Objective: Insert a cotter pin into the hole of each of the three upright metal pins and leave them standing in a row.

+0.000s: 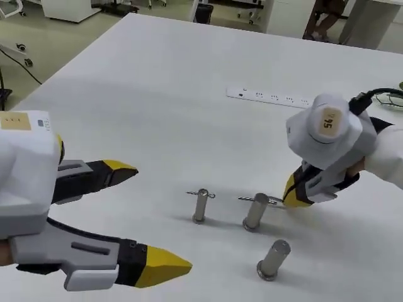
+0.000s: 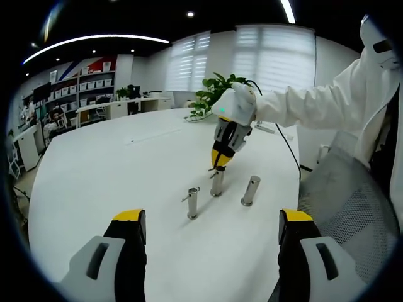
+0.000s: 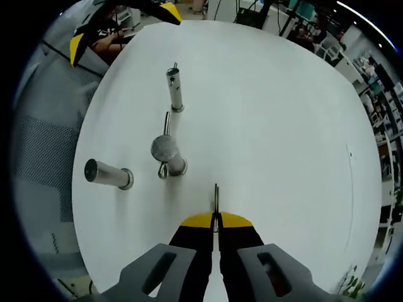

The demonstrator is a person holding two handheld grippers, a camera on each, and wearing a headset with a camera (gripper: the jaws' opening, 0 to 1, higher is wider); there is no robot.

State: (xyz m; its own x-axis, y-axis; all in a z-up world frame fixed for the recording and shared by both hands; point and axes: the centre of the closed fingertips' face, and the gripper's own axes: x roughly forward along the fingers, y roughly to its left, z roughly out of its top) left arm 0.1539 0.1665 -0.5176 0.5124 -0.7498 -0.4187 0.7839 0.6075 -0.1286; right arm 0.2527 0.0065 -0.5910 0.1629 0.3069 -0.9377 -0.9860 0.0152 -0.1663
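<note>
Three metal pins stand on the white table [image 1: 157, 94]. The left pin [image 1: 200, 205] and the middle pin [image 1: 255, 211] each carry a cotter pin through the top hole. The third pin [image 1: 273, 258], nearer to me, has none. My right gripper [image 1: 291, 200] is shut just right of the middle pin. In the right gripper view a thin cotter pin [image 3: 215, 196] sticks out from between its shut jaws, a short way from the middle pin [image 3: 168, 154]. My left gripper [image 1: 154, 219] is open at lower left with nothing in it, well apart from the pins.
A white power strip [image 1: 271, 97] lies on the table behind the pins. A potted plant [image 2: 214, 88] stands at the far table edge in the left gripper view. A mesh chair [image 2: 343, 189] is beside the table.
</note>
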